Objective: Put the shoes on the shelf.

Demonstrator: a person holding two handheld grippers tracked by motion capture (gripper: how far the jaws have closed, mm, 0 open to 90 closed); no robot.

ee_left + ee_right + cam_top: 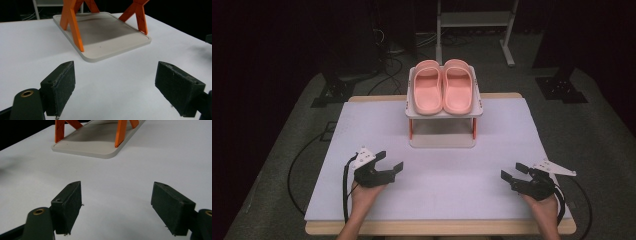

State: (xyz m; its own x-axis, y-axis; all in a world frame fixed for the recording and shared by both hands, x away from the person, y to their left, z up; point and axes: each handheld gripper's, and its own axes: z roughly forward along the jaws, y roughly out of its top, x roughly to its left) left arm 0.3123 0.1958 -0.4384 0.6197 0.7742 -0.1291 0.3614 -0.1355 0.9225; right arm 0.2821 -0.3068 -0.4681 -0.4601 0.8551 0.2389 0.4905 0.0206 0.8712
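At the far middle of the white table (362, 135) stands one small rack (443, 141) with two shelves, its orange legs (72, 22) rising from a pale base tray (120, 47). On the top shelf lie two pink slippers (444, 86), side by side and touching, their long axes running near to far, with the open heels toward the near edge and the toes pointing away. Near the left edge, one hand holds the left gripper (392, 161); its jaws are spread wide, with nothing between them but bare table. Near the right, the other hand holds the right gripper (513, 171), its jaws equally wide apart and empty. Both grippers point toward the rack, well apart from it.
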